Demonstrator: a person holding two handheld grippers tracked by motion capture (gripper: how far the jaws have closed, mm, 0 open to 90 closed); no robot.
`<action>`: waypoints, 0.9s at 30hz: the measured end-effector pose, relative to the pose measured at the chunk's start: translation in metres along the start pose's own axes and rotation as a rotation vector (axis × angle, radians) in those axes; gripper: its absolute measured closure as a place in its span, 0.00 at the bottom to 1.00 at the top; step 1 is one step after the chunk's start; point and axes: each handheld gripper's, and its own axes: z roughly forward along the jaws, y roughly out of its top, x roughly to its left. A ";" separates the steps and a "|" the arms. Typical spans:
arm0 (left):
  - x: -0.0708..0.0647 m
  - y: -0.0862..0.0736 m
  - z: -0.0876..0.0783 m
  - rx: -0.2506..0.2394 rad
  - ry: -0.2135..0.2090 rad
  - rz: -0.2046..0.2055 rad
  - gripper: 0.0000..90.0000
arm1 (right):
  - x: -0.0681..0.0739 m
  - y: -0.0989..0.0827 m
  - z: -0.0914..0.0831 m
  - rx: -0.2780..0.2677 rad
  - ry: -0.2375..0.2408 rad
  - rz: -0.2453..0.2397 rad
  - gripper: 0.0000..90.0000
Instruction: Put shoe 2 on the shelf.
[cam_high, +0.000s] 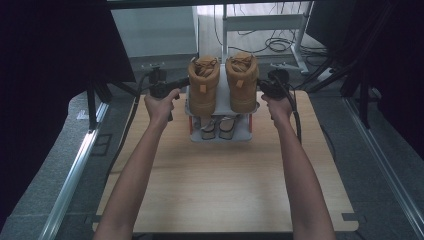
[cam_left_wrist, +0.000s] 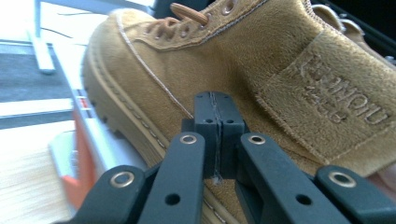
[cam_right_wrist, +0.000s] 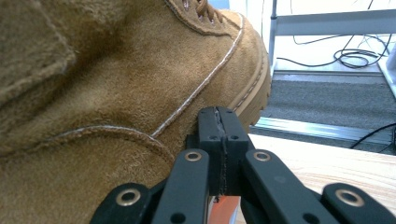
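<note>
Boots (cam_high: 222, 82) stand as a pair on the top shelf of a small rack (cam_high: 245, 131) from above, while the left gripper (cam_left_wrist: 215, 135) and right gripper (cam_right_wrist: 219, 140), jaws pressed together and empty, each sit against a boot's side, nothing lifted yet.

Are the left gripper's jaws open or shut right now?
Shut. In the left gripper view the left gripper has both black jaws pressed together with nothing between them, against the side of the tan boot.

wooden table (cam_high: 225, 190), grey floor (cam_high: 45, 150), black curtains (cam_high: 50, 45), loose cables (cam_high: 280, 45)
</note>
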 end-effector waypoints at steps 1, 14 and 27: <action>-0.002 0.000 0.001 0.003 0.009 0.019 1.00 | 0.001 0.000 0.000 0.001 0.007 0.001 0.99; -0.004 0.001 0.003 0.020 0.020 0.026 1.00 | 0.015 -0.003 0.010 0.001 0.032 -0.002 1.00; 0.007 -0.001 -0.003 0.008 0.024 0.028 0.98 | 0.016 -0.002 0.010 0.009 0.027 -0.014 0.99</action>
